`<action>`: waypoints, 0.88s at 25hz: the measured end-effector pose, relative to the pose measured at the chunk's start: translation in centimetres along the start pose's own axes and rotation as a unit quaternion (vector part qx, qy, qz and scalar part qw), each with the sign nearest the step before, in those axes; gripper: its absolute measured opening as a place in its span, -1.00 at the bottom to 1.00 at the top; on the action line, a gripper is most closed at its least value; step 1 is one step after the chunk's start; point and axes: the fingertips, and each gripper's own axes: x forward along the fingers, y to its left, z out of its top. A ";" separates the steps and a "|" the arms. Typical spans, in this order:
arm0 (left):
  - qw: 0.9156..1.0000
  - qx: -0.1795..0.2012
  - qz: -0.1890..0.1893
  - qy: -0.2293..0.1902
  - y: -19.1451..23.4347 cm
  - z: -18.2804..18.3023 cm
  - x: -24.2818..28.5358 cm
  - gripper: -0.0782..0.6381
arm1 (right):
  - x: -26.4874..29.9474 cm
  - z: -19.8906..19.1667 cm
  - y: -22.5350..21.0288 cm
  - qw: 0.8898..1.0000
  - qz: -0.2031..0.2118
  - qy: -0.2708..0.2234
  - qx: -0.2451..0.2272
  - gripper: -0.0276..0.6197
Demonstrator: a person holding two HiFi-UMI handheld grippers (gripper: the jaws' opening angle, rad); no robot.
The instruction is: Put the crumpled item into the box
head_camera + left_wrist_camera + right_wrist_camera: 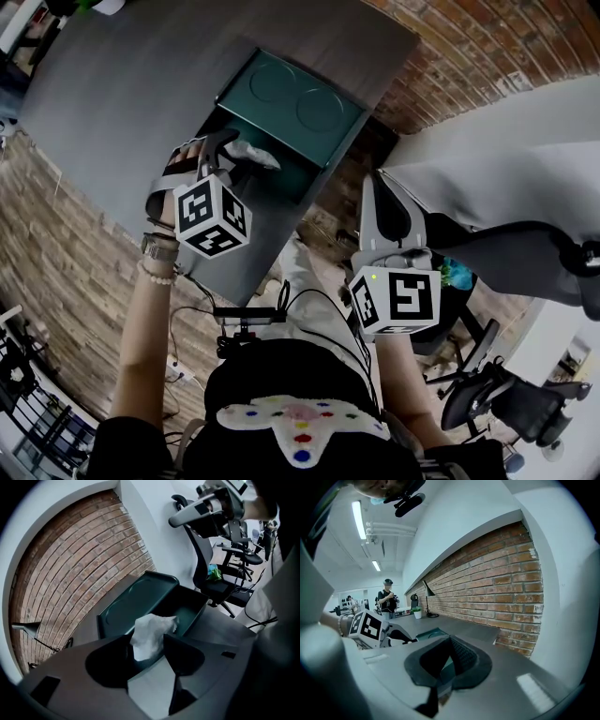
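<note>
On the grey bench (131, 84), in the head view, a dark teal box (281, 178) stands near the edge that faces the person, its lid thrown open toward 12 o'clock and showing two round impressions. The left gripper (232, 155) points steeply down at the box from 7 o'clock, with its marker cube (211, 217) just behind the jaws. In the left gripper view its jaws stand wide apart, and the crumpled item (152, 634), a wad of white paper, sits between the jaw tips over the near wall of the box (197, 609). I cannot tell whether it rests against either pad. In the head view the crumpled item (251, 154) lies at the box's 9 o'clock side, just beyond the left gripper's jaw tips. The right gripper (380, 187) is off the bench at 4 o'clock from the box and well apart from it. Its jaws (449, 641) are pressed together with nothing between them. A brick wall (497, 588) runs behind the bench. An office chair (211, 573) stands beyond the box in the left gripper view. A person (388, 599) stands far off at 9 o'clock in the right gripper view.
</note>
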 end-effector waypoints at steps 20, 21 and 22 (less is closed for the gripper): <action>0.981 -0.135 0.071 -0.121 1.8 2.6 -5.9 -0.75 | -0.8 0.9 1.5 1.000 0.016 -0.008 -0.013 -0.89; 0.977 -0.151 0.075 -0.131 1.9 2.7 -6.6 -0.76 | -0.9 1.1 1.8 1.000 0.020 -0.011 -0.016 -0.89; 0.973 -0.167 0.079 -0.141 2.1 2.7 -7.3 -0.76 | -1.1 1.4 2.1 0.999 0.025 -0.014 -0.019 -0.89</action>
